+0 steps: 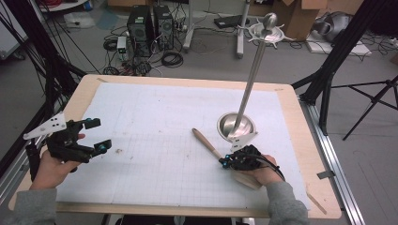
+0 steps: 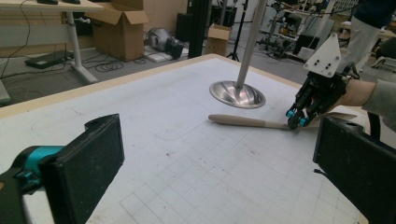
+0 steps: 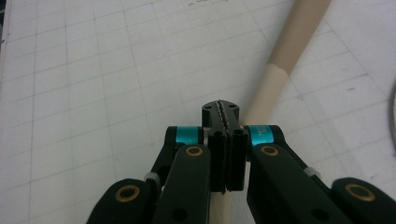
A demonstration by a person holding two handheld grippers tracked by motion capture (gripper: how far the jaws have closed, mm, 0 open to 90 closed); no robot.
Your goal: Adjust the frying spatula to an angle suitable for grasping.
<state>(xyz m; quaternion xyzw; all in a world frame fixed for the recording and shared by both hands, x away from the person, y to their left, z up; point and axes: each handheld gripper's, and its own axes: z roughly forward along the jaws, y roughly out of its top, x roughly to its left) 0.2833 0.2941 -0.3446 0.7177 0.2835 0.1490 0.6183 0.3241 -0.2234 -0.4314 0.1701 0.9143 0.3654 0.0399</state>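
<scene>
A wooden utensil (image 1: 206, 140) with a long round handle lies slanted on the white grid mat (image 1: 155, 117), right of centre. My right gripper (image 1: 225, 162) is shut, its tips just over the handle. In the right gripper view the pads (image 3: 220, 109) meet with nothing between them, and the handle (image 3: 285, 56) runs underneath. My left gripper (image 1: 99, 135) is held above the mat's left edge, jaws wide open and empty. From the left gripper view (image 2: 215, 168) the utensil (image 2: 243, 121) and the right gripper (image 2: 296, 122) are seen farther off.
A metal stand with a round dished base (image 1: 236, 125) and a tall slanted pole (image 1: 253, 70) stands just behind the utensil. The wooden table's edge (image 1: 300, 122) runs close on the right. Computers, cables, boxes and tripod legs are on the floor beyond.
</scene>
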